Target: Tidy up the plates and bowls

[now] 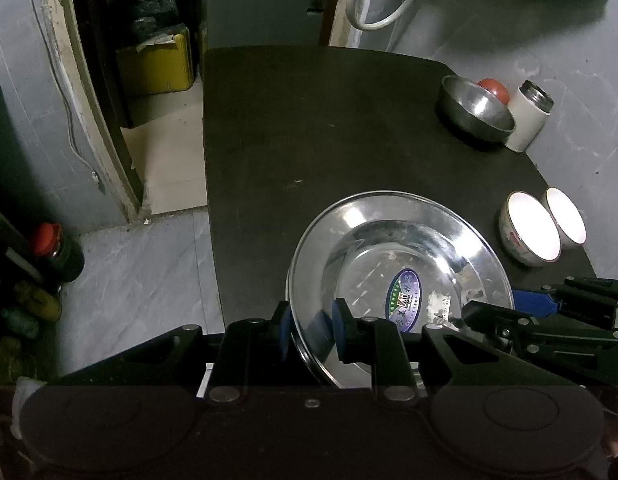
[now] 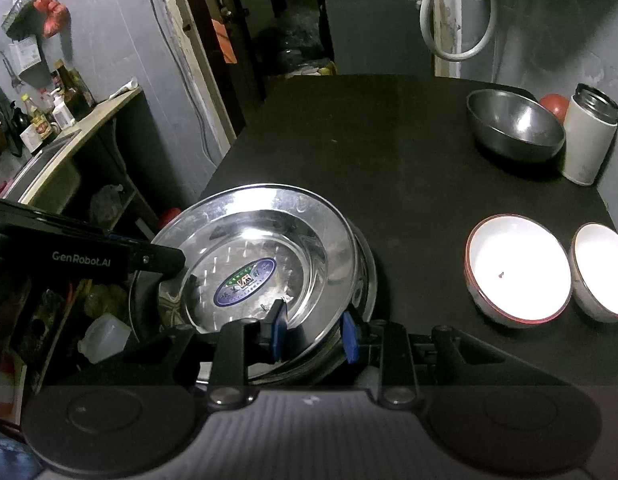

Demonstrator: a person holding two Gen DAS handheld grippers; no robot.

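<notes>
Gripped by both grippers, left [image 1: 311,326] and right [image 2: 313,334], fingers pinched on opposite rims: steel plate [image 2: 265,256] at counter's [image 2: 409,184] left edge. Unstacked along right edge: three bowls.

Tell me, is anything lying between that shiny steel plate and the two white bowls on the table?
Nothing visible. Both tongs, left and right, grip the steel plate's rim from opposite sides. Between it and the two white bowls there is only bare dark table. The steel bowl and white flask stand farther back.
</notes>
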